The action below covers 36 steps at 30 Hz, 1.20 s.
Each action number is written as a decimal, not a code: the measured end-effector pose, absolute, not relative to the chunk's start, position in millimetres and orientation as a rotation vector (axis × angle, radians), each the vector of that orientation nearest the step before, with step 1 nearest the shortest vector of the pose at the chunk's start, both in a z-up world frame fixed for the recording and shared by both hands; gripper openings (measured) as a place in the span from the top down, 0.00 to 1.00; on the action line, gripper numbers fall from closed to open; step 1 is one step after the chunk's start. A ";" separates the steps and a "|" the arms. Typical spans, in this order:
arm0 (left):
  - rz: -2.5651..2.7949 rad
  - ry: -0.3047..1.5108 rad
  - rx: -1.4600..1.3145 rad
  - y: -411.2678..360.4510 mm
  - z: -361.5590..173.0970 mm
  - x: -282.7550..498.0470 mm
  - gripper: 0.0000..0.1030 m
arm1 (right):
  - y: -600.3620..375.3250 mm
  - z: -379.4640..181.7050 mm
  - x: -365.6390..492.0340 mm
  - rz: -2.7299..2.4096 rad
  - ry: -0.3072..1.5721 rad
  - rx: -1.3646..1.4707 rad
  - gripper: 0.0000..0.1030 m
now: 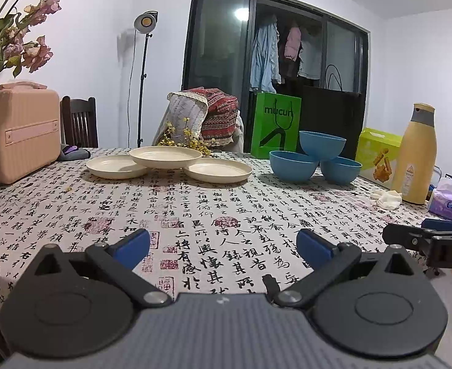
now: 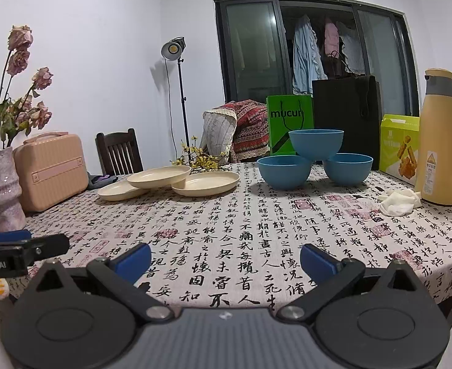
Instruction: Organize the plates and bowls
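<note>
Cream plates [image 1: 166, 156] and blue bowls [image 1: 322, 147] sit in loose pyramids far across the table [image 1: 226, 215]. Both the left gripper [image 1: 222, 246] and right gripper [image 2: 226, 259] hover near its front edge, fingers spread and empty. Nudging a lower dish could topple the one perched on top.

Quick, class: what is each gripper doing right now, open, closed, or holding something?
Left gripper: jaws open, holding nothing, above the tablecloth.
Right gripper: jaws open, holding nothing.
</note>
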<state>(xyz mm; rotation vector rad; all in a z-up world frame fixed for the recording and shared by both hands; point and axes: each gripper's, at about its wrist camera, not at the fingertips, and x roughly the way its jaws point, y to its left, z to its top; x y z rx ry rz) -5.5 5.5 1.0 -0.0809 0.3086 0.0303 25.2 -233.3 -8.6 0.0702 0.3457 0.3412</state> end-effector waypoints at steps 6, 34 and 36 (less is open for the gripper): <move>0.032 0.311 -0.082 6.8 0.3 -5.3 0.00 | -233.2 -9.4 26.8 0.344 0.351 0.070 0.00; 0.055 0.324 -0.094 12.1 -3.9 5.1 0.00 | -229.5 -18.7 42.1 0.354 0.400 0.069 0.00; 0.058 0.321 -0.096 11.7 -4.7 5.4 0.00 | -228.1 -19.9 43.5 0.358 0.402 0.064 0.00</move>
